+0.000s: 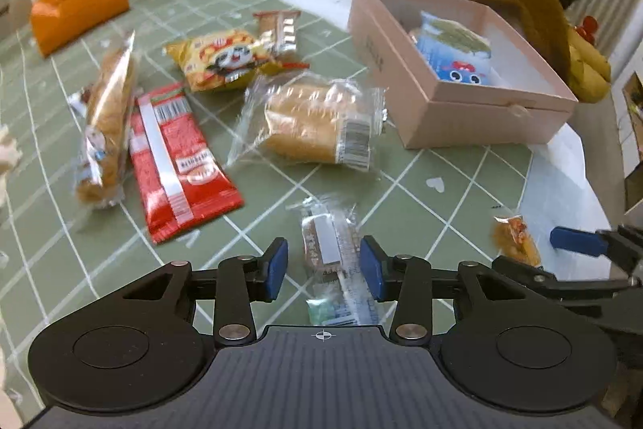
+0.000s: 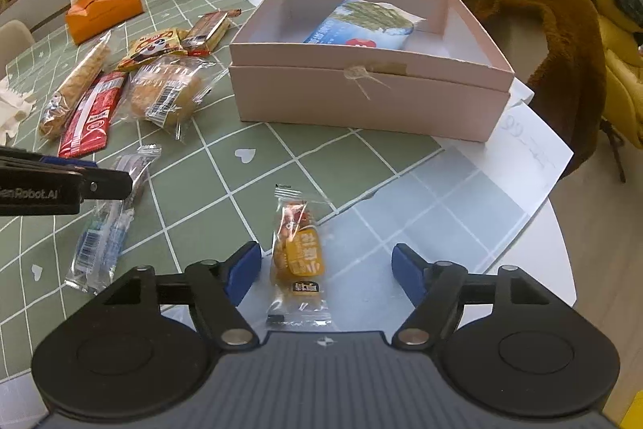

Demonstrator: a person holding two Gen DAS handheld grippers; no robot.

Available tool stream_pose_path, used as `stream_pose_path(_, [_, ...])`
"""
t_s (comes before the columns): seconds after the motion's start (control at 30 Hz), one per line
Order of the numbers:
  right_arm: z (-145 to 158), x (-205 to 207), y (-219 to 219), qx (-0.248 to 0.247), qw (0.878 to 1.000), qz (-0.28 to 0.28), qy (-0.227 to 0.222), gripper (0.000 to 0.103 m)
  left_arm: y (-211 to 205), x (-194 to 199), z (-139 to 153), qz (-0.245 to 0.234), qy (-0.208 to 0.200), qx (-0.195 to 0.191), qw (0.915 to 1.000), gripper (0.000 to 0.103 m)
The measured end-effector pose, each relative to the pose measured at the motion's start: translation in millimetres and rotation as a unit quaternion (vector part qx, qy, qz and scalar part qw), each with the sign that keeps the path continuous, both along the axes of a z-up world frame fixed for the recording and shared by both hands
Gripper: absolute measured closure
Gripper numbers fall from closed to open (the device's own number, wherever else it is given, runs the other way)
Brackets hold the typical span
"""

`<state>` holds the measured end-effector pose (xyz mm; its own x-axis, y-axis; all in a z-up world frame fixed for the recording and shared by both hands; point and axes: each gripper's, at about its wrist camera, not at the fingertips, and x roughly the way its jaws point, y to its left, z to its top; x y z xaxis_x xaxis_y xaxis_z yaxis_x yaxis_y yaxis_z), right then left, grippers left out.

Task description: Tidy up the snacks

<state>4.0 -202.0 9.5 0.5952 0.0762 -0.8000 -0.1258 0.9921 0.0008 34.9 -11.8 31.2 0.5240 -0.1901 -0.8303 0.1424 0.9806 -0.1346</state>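
Left claw (image 1: 324, 270): open, its pads on each side of a clear-wrapped bar (image 1: 330, 252) on the tabletop (image 1: 422, 183), not squeezing.
Right claw (image 2: 326, 274): wide open around a small orange snack (image 2: 297, 254).
Pink box (image 2: 361, 95): far side, blue packet (image 2: 361, 25) inside.

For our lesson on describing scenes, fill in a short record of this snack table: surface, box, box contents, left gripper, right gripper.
surface: green checked tablecloth
box: pink box, open, no lid on it
box contents: one blue snack bag
left gripper: open, clear-wrapped bar lying between the jaws
right gripper: open, small orange snack packet lying between the jaws
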Motion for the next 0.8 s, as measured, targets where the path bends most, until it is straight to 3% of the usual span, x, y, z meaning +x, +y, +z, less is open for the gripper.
stream_pose_path(0.4, [-3,-2,-3,0.001,1.000,-0.006,-0.006,0.021,-15,7,-3,-0.016,0.010,-0.004,0.9998,0.059])
stream_pose_path(0.53, [-2,-3,-3,0.001,1.000,-0.001,0.002,0.021,-17,-6,-3,-0.067,0.021,-0.039,0.9968,0.061])
stream_pose_path(0.63, [-1,-4,-2,-0.002,1.000,0.009,0.005,0.021,-22,-22,-3,-0.088,0.020,-0.037,0.9953,0.062])
stream_pose_path(0.7, [1,-4,-1,0.000,1.000,0.015,0.006,0.028,-24,-29,-3,-0.092,0.021,-0.039,0.9947,0.062])
stream_pose_path(0.77, [4,-3,0,0.001,1.000,0.019,0.005,0.049,-24,-35,-3,-0.093,0.026,-0.040,0.9945,0.062])
stream_pose_path(0.8, [6,-2,1,0.002,1.000,0.024,0.007,0.054,-25,-36,-2,-0.093,0.029,-0.039,0.9945,0.062])
